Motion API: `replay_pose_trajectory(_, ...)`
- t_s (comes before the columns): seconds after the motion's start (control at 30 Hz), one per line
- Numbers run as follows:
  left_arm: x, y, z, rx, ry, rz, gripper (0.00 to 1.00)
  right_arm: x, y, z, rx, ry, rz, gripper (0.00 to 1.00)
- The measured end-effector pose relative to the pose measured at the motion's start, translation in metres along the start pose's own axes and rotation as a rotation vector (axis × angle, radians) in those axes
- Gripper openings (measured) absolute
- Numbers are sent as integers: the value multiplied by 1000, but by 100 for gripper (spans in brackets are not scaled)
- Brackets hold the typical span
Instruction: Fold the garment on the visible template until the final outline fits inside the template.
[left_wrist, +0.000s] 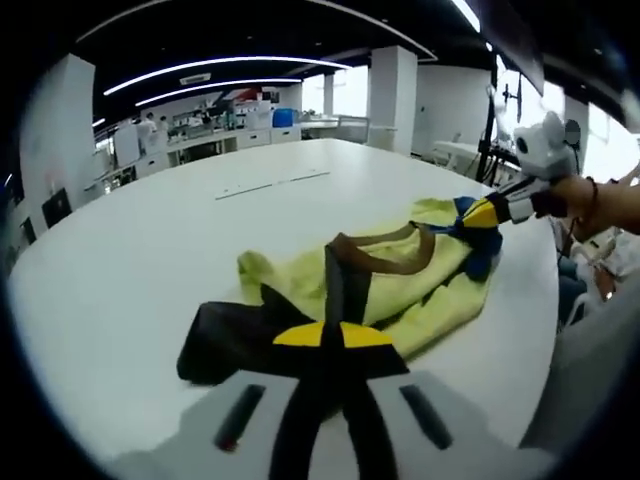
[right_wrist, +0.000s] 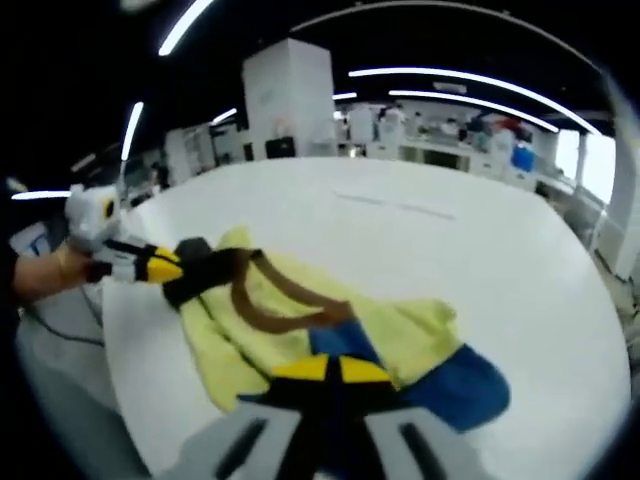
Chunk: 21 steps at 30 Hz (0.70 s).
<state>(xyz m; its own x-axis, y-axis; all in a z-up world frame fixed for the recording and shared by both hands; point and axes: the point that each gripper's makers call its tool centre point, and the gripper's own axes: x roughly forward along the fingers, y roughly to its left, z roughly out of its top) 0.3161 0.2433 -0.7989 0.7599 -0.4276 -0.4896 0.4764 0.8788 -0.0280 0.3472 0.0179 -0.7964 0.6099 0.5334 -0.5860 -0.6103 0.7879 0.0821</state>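
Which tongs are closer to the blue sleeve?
Right. The right tongs are clamped on the blue sleeve; the left tongs grip the black sleeve at the garment's opposite end.

White round-edged table (left_wrist: 150, 260), matte top. One item directly on it: a crumpled yellow-green garment (left_wrist: 400, 285) with brown neck trim, a black sleeve at one end and a blue sleeve at the other, lying near the table edge. Faint thin lines marked on the tabletop farther back (left_wrist: 272, 184).

Garment (left_wrist: 400, 280) lies on the table (left_wrist: 150, 250), a claw (left_wrist: 322, 335) clamped at each end
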Motion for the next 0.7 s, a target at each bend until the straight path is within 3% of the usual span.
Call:
replay_pose_trajectory(0.3,-11,7,19,-14,-47,3,0,-18,-11,14,-54,-14,-24,0)
replay_pose_trajectory(0.7,-18,7,65,29,-99,6,0,-38,-37,45,-143,-44,-109,0)
